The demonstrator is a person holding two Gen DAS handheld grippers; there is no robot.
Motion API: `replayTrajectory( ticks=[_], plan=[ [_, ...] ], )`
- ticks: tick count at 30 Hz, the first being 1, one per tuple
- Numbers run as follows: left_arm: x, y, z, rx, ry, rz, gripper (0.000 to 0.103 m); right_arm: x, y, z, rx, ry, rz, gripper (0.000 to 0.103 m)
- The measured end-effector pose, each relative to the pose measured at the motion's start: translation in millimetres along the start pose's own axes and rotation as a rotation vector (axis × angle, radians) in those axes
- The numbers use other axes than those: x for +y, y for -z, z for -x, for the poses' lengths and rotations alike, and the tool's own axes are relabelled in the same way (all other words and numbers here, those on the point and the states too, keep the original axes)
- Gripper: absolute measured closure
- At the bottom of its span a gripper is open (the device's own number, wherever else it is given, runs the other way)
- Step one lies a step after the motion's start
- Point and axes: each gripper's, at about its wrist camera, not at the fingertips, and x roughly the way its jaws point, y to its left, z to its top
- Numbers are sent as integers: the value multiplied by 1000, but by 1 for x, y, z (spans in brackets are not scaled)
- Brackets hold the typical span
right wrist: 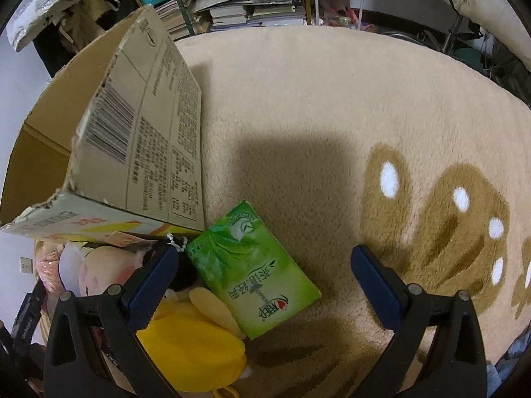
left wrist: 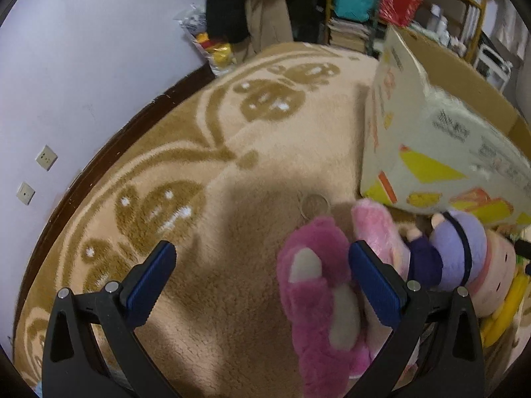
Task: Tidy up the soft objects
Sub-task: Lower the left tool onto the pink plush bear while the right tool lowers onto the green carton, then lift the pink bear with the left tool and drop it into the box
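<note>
Both grippers I held stood spread and empty: my left gripper [left wrist: 262, 275] had the fuzzy magenta plush toy [left wrist: 318, 301] between its fingers, my right gripper [right wrist: 265, 277] had the green paper tissue pack [right wrist: 252, 268] between them, the open cardboard box [right wrist: 139, 139] ahead-left.

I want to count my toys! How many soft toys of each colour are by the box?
Pink plush toys: 1
Purple-hatted doll: 1
Yellow plush toys: 1
Total: 3
The green packet is not a toy, so I left it out.
</note>
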Motion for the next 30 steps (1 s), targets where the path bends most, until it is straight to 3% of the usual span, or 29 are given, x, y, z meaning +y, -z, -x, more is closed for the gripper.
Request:
replayTrajectory(
  ticks=[6, 10, 16, 24, 28, 30],
  plan=[
    [-12, 1, -2, 2, 10, -53, 0, -1, 2, -12, 35, 45, 15, 0],
    [-15, 3, -10, 46, 20, -65, 0, 1, 2, -19, 57, 68, 36, 0],
    [-23, 6, -14, 59, 11, -104, 0, 5, -3, -22, 73, 25, 65, 25],
    [-21, 12, -25, 139, 53, -73, 8, -7, -6, -21, 58, -43, -16, 29],
    [-24, 15, -28, 177, 106, -66, 30, 0, -9, -13, 33, -15, 27, 33],
    [-27, 16, -24, 169, 136, -78, 47, 0, -7, -4, 1, -2, 45, 35]
  ],
)
